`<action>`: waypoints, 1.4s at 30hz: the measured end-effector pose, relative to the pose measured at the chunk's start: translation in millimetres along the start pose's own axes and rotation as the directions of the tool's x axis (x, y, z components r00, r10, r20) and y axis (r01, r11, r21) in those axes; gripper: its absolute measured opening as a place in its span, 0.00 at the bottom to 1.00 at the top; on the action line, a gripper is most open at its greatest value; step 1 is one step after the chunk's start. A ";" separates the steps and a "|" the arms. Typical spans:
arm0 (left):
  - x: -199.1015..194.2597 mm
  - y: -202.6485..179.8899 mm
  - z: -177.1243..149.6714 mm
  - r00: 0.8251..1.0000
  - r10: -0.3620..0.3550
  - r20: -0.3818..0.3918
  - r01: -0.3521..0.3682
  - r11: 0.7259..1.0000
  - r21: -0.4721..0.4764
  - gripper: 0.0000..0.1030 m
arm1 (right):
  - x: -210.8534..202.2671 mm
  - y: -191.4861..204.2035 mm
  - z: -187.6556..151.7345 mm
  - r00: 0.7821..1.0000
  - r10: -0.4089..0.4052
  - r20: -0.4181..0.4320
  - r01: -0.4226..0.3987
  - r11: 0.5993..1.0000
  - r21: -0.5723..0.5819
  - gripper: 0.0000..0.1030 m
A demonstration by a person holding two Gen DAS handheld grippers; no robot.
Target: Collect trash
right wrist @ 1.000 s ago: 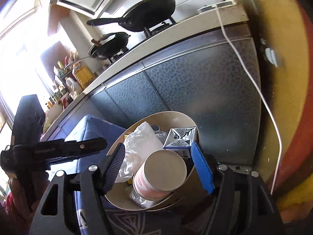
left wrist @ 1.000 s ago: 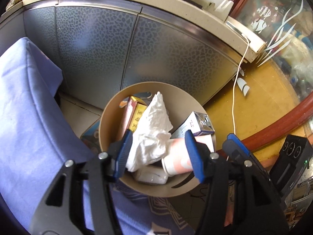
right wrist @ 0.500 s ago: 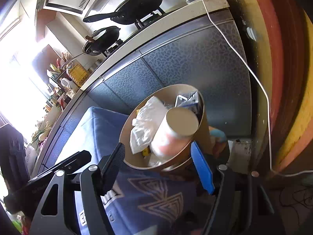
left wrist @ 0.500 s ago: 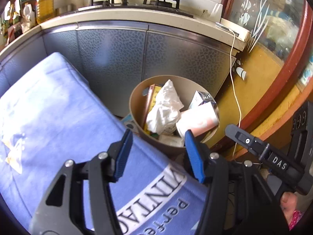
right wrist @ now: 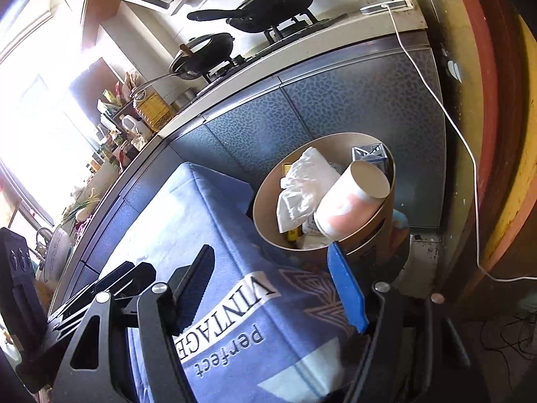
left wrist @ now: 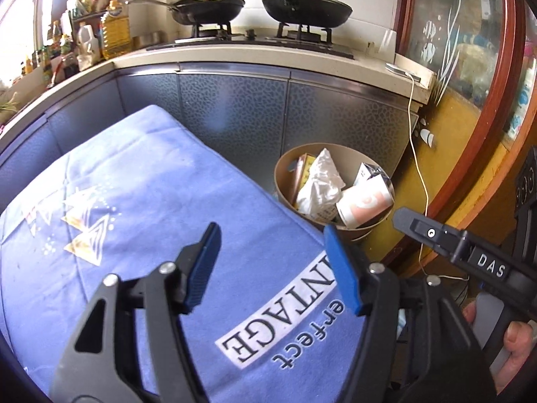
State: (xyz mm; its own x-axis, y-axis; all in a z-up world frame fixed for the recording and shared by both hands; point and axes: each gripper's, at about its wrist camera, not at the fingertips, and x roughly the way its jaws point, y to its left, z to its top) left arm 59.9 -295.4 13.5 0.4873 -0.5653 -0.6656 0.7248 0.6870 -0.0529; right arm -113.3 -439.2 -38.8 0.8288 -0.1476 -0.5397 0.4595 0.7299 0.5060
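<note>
Both the left gripper [left wrist: 272, 262] and the right gripper [right wrist: 272, 278] have drawn back, wide open and empty, over the blue tabletop [left wrist: 141, 181], leaving the paper cup [left wrist: 364, 203] in the bin [left wrist: 285, 168] at 1 o'clock, so collecting looks finished.

Left gripper [left wrist: 272, 265] and right gripper [right wrist: 273, 285] gape, empty.

Blue cloth [left wrist: 141, 194] printed "VINTAGE perfect" covers a surface in the foreground. Behind it, grey patterned cabinet doors [left wrist: 231, 110] under a pale bench [left wrist: 268, 57]. Two black pans [left wrist: 208, 6] [left wrist: 305, 8] sit side by side on a gas hob [left wrist: 255, 38]. Oil jug [left wrist: 115, 32] and bottles [left wrist: 63, 50] crowd the bench's left end. White cable [left wrist: 414, 141] hangs from the bench edge beside a red-framed glass door [left wrist: 470, 50].
</note>
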 end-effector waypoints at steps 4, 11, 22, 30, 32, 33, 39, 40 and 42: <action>-16.7 8.0 -4.3 0.999 0.036 0.034 -0.036 0.999 -0.006 0.63 | -4.3 13.8 -3.3 1.000 -0.014 -0.007 0.014 1.000 -0.009 0.72; -43.3 25.3 -8.0 0.991 0.095 0.095 -0.091 0.995 -0.043 0.82 | -18.8 36.6 -7.4 0.998 -0.060 0.028 0.061 0.998 -0.036 0.83; -59.9 37.9 -12.7 0.985 0.137 0.110 -0.131 0.990 -0.056 0.93 | -27.8 54.5 -12.3 0.994 -0.098 0.048 0.100 0.994 -0.041 0.89; -62.6 30.5 -12.3 0.983 0.167 0.082 -0.166 0.986 -0.014 0.94 | -26.3 53.8 -13.6 0.994 -0.105 0.034 0.106 0.994 -0.024 0.89; -65.0 30.3 -12.6 0.981 0.170 0.092 -0.170 0.985 -0.013 0.94 | -26.5 54.3 -14.0 0.994 -0.103 0.032 0.104 0.994 -0.021 0.89; -66.4 30.8 -12.9 0.981 0.171 0.096 -0.171 0.985 -0.014 0.94 | -26.7 54.7 -14.3 0.994 -0.102 0.033 0.103 0.994 -0.023 0.89; -76.7 34.8 -10.1 0.971 0.193 0.138 -0.190 0.981 -0.036 0.94 | -27.2 56.4 -14.4 0.995 -0.100 0.030 0.101 0.995 -0.027 0.89; -78.9 35.1 -9.5 0.968 0.204 0.149 -0.200 0.979 -0.041 0.94 | -27.1 56.2 -14.2 0.995 -0.100 0.029 0.101 0.995 -0.025 0.89; -82.4 35.2 -8.4 0.959 0.226 0.169 -0.222 0.974 -0.044 0.94 | -27.1 56.3 -14.6 0.995 -0.101 0.027 0.102 0.995 -0.025 0.89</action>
State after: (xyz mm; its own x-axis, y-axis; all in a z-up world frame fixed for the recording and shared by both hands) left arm 41.2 -220.8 60.2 0.7135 -0.4641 -0.5249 0.5766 0.8146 0.0635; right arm -114.6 -384.4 -5.5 0.7865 -0.2384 -0.5698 0.5334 0.7274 0.4318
